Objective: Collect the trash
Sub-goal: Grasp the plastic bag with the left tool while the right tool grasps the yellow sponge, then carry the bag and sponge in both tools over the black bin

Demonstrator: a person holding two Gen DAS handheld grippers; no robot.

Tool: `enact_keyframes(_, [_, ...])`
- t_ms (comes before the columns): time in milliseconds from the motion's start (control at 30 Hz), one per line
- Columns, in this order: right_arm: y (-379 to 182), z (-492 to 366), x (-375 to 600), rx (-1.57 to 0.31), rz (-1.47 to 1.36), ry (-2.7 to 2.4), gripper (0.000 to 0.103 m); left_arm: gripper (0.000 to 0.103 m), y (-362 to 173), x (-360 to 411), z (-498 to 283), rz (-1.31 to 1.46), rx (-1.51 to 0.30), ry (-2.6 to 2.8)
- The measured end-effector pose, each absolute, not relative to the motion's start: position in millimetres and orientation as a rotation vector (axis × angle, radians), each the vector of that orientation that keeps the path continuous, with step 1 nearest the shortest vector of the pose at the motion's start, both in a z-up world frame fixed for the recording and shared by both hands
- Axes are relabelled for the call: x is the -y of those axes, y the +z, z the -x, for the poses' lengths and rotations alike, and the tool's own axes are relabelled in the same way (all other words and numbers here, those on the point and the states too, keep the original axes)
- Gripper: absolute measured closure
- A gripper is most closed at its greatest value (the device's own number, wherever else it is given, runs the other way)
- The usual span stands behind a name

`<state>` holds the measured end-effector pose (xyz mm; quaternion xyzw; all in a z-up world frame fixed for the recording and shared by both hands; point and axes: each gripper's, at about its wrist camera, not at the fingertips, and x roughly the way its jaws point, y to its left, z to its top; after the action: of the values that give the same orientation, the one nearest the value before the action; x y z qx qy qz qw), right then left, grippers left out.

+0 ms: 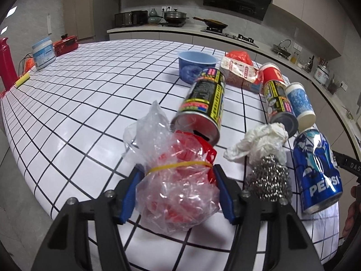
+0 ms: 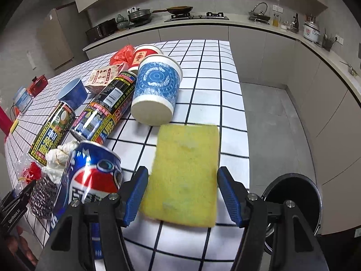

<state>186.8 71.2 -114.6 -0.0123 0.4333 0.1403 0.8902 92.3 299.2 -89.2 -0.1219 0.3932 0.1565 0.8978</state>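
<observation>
My left gripper (image 1: 177,169) is shut on a clear plastic bag (image 1: 178,192) with red scraps inside, tied with a yellow rubber band, at the near edge of the checked table (image 1: 90,103). In the right wrist view my right gripper (image 2: 182,169) is shut on a yellow sponge (image 2: 185,176), its blue pads against both long sides, near the table's right edge. Between the two grips lie a dented Pepsi can (image 1: 315,171) (image 2: 94,176), a steel wool ball (image 1: 268,180) (image 2: 42,196) and a crumpled tissue (image 1: 259,142) (image 2: 58,158).
Two black-and-yellow cans (image 1: 203,103) (image 1: 279,103), a blue-white paper cup (image 2: 155,90), a red cup (image 2: 144,54), a blue bowl (image 1: 196,65) and a carton (image 1: 239,72) lie farther back. A black bin (image 2: 291,176) stands on the floor at the right.
</observation>
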Motion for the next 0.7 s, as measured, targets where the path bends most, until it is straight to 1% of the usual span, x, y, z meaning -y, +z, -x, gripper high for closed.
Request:
enact_keyframes(200, [-125.7,-196.9,-77.9,-0.943,0.052,0.284,0.037,0.04,-91.9,-300.0,-97.1,0.245,-0.821,0.319])
enact_keyframes(267, [-127.9,-195.4,-77.1,-0.941,0.053,0.293,0.048,0.041,-92.2,-299.4,-95.5,0.243,-0.809,0.315])
enact_keyframes(367, [-125.6,-191.6,-74.7,-0.936,0.051,0.313,0.055,0.041,-89.3,-297.4,-91.0,0.245,-0.798,0.308])
enact_keyframes(700, [-96.8,-167.2,-45.8,-0.884,0.011,0.32,0.056,0.041,-57.7,-269.4,-75.9,0.23,-0.734,0.297])
